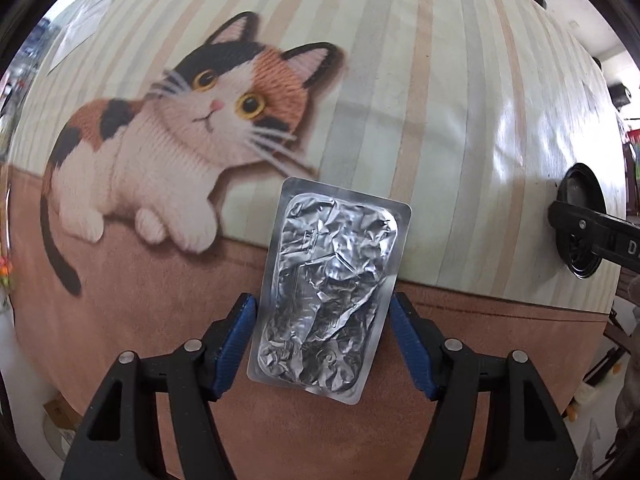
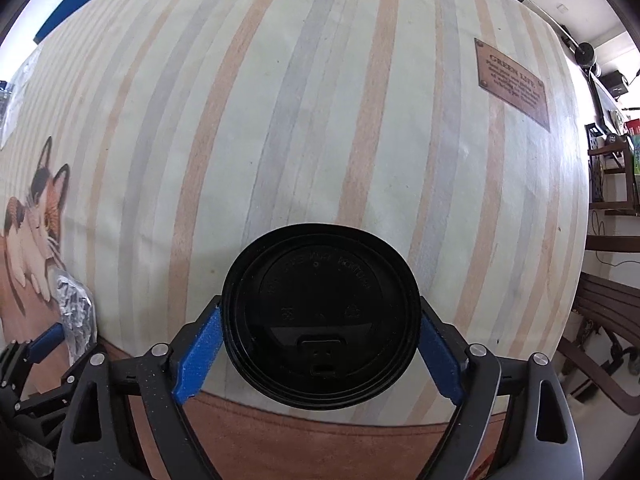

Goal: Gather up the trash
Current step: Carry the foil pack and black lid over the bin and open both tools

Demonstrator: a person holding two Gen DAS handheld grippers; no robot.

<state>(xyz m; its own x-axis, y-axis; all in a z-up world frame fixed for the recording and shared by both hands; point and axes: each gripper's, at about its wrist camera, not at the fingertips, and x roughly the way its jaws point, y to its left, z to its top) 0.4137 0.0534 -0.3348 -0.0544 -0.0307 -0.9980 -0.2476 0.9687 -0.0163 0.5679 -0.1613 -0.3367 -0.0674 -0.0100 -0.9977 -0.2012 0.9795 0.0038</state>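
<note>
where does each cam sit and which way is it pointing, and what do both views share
Left wrist: on the left hand-held gripper, looking along its blue fingers at the foil blister pack between them on the cat tablecloth.
Right wrist: on the right hand-held gripper, looking at the black cup lid between its fingers.
Shared: tablecloth, cat print, foil pack and lid appear in both views.

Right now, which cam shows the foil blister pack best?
Left wrist: the foil blister pack lies whole and centred between the left gripper pads. Right wrist shows only a crumpled sliver at its left edge, beside the left gripper's blue pad.
</note>
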